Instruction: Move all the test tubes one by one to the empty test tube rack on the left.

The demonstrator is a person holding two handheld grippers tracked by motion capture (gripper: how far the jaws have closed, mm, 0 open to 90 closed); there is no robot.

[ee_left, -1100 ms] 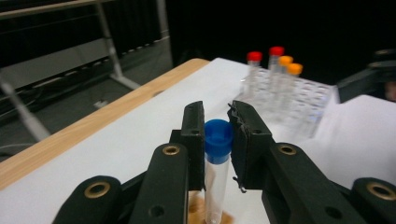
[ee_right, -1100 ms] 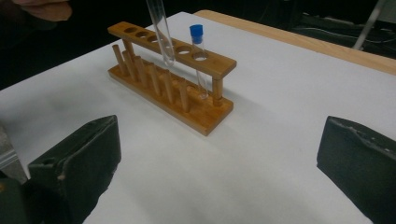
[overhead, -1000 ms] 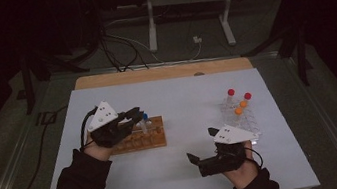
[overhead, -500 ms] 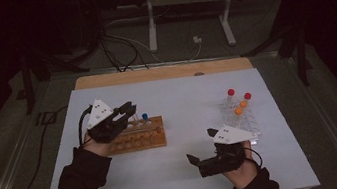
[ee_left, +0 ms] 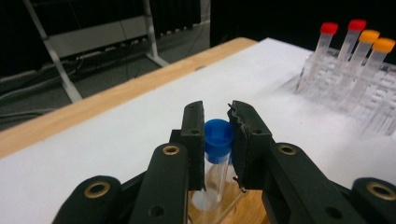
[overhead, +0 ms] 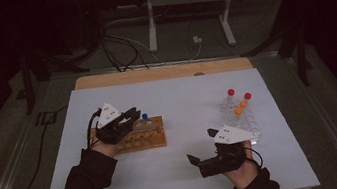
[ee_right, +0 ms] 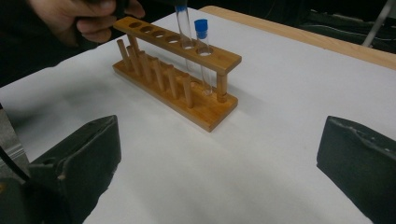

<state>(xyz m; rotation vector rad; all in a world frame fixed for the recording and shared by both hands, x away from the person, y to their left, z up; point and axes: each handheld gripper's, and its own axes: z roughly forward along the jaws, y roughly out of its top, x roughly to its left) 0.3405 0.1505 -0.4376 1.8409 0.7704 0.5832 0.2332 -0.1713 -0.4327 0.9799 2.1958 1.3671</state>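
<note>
A wooden tube rack (overhead: 155, 138) (ee_right: 205, 112) lies left of the table's middle. My left gripper (overhead: 132, 115) (ee_left: 218, 116) hovers over it, shut on the blue cap of a clear tube (ee_left: 218, 137). In the right gripper view that tube (ee_right: 182, 23) stands upright in the rack's second hole from the end, its top out of frame. A second blue-capped tube (ee_right: 201, 42) (overhead: 144, 116) stands in the end hole. My right gripper (overhead: 194, 160) (ee_right: 219, 158) rests low near the front edge, open and holding nothing, pointing toward the wooden rack.
A clear plastic rack (overhead: 244, 122) (ee_left: 373, 107) at the right holds tubes with red and orange caps (overhead: 239, 100) (ee_left: 355, 42). The white sheet (overhead: 182, 97) covers the table, with a wooden strip (overhead: 163, 72) along the far edge. Cables and a metal stand lie beyond.
My left gripper has drawn back a little toward the rack's left end and lifted slightly. The right gripper has stayed where it was.
</note>
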